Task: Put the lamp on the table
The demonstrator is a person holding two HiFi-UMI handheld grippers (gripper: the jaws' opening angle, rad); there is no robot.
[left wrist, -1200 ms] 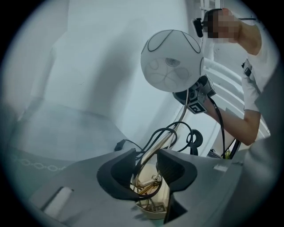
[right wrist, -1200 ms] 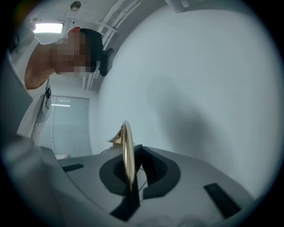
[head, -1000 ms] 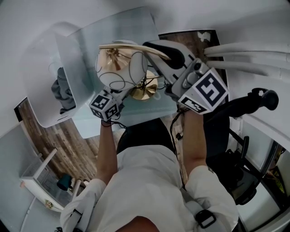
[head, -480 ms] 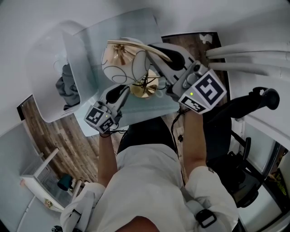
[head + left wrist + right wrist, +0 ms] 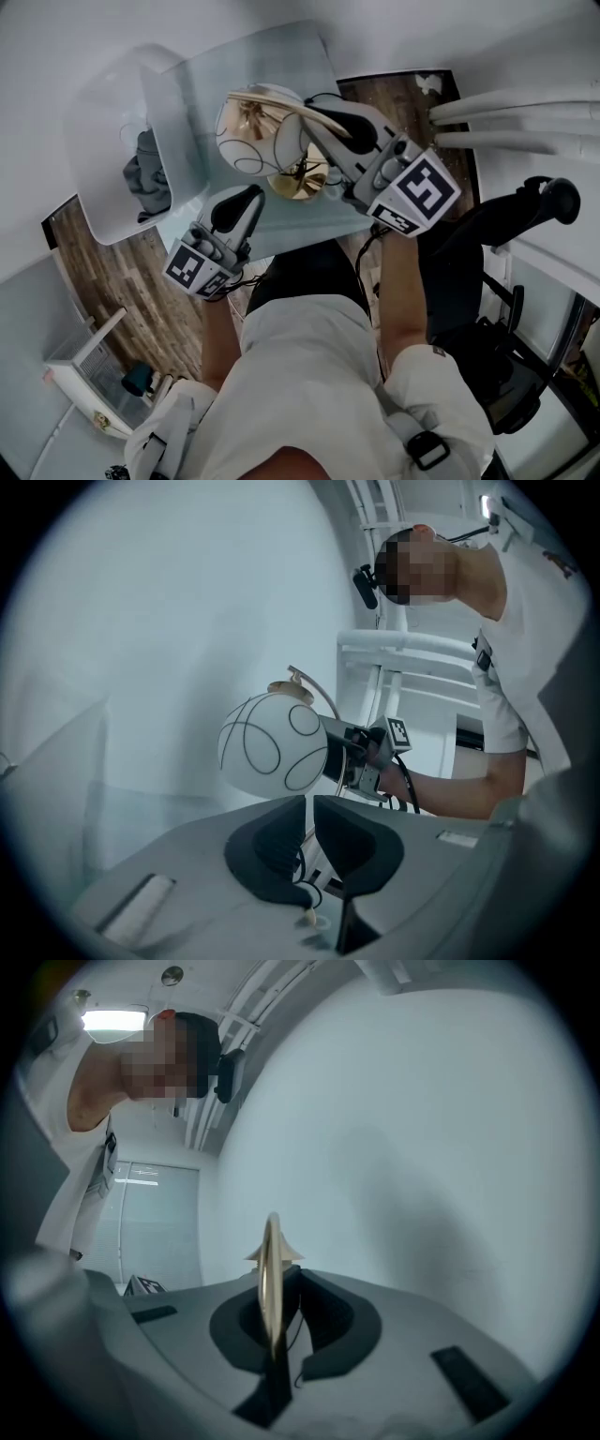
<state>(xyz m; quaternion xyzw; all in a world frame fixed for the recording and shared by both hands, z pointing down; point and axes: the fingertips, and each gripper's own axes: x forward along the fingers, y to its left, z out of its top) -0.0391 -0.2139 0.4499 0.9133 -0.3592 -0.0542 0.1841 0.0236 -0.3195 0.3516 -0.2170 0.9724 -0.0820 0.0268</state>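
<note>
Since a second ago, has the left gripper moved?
Yes: the left gripper drew back from the lamp toward the glass table's near edge, jaws just closing, empty.

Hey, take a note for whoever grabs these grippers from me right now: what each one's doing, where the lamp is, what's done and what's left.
Left gripper: jaws have just been closing to a slim gap, nothing between them; apart from the lamp.
Right gripper: shut on the lamp's gold hoop, carrying it alone.
Lamp: white globe over the glass table; can't tell whether the gold base touches the glass.
Done: lamp is over the table.
Left: seat it upright, then release.
</note>
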